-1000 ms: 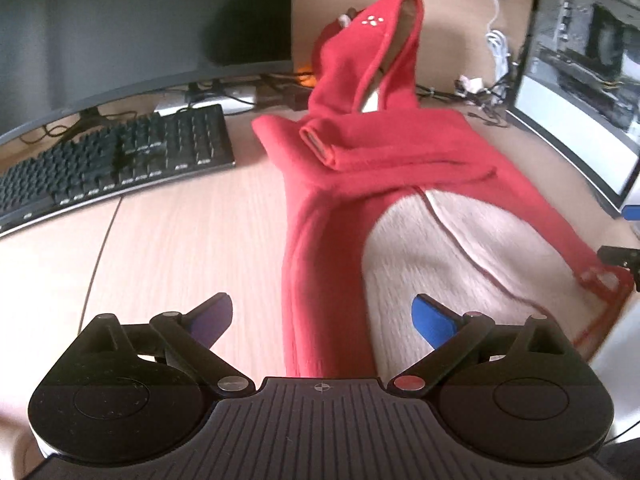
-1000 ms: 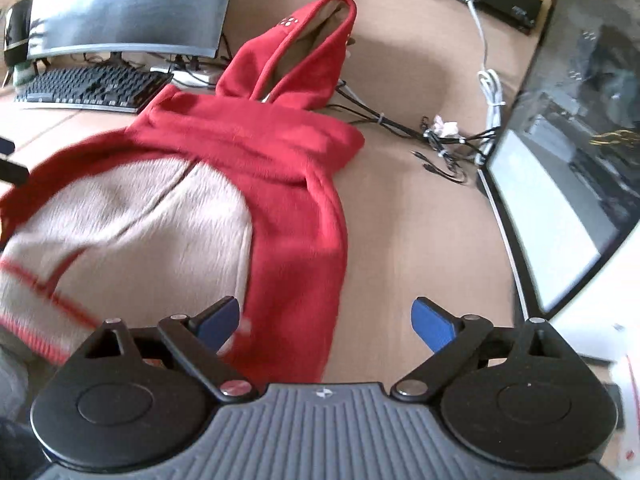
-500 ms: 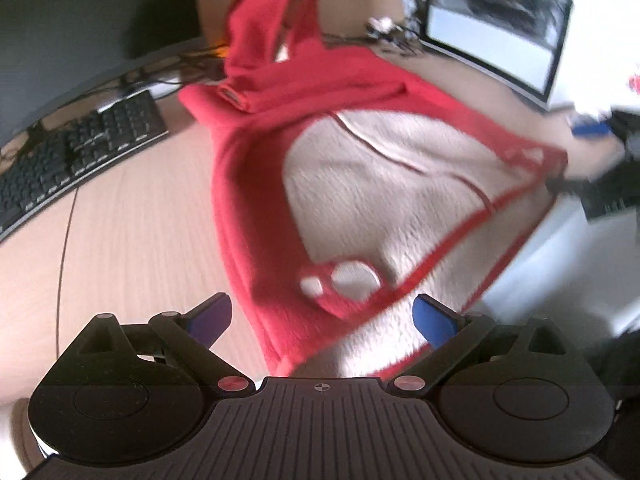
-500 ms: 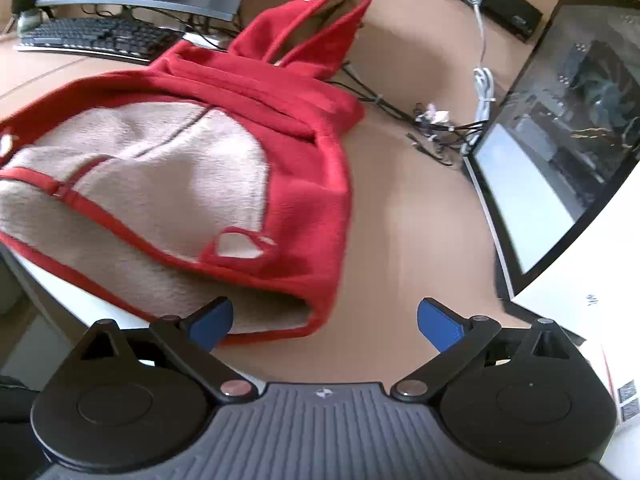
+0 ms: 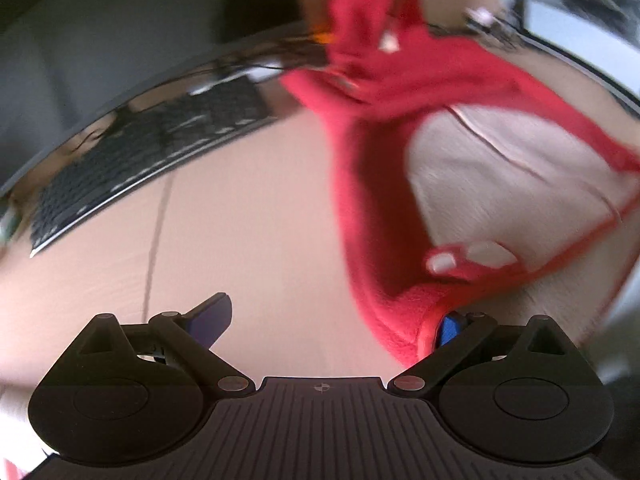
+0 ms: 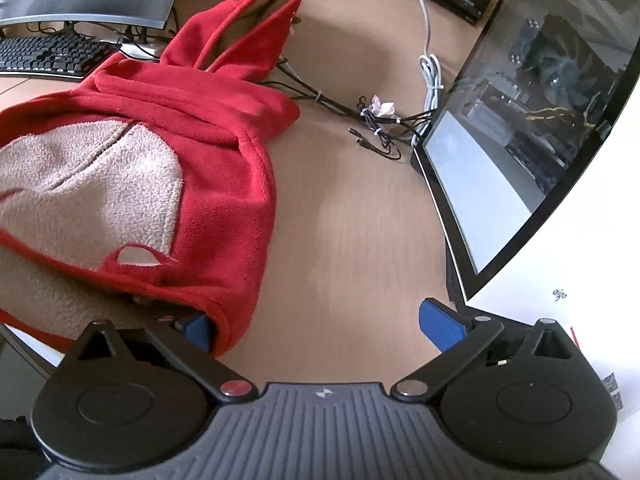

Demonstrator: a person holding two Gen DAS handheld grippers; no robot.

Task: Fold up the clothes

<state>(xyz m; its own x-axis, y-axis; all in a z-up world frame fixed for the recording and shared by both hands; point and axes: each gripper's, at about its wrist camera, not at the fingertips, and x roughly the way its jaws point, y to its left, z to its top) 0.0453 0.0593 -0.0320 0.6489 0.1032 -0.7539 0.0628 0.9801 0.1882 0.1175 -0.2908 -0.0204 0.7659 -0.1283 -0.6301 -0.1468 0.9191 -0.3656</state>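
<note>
Right wrist view: my right claw (image 6: 320, 328) is spread wide, one pad under the hoodie's (image 6: 224, 184) hem. My left claw (image 5: 332, 322) gapes too at the opposite corner. The hoodie lies on the tabletop (image 6: 352, 216); keyboard (image 6: 44, 56) and monitor (image 6: 532, 128) sit beyond.

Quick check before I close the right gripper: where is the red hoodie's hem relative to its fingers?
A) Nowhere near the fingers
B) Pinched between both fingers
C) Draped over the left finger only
C: the red hoodie hem lies over one finger, while the right gripper stands open over bare desk.
</note>
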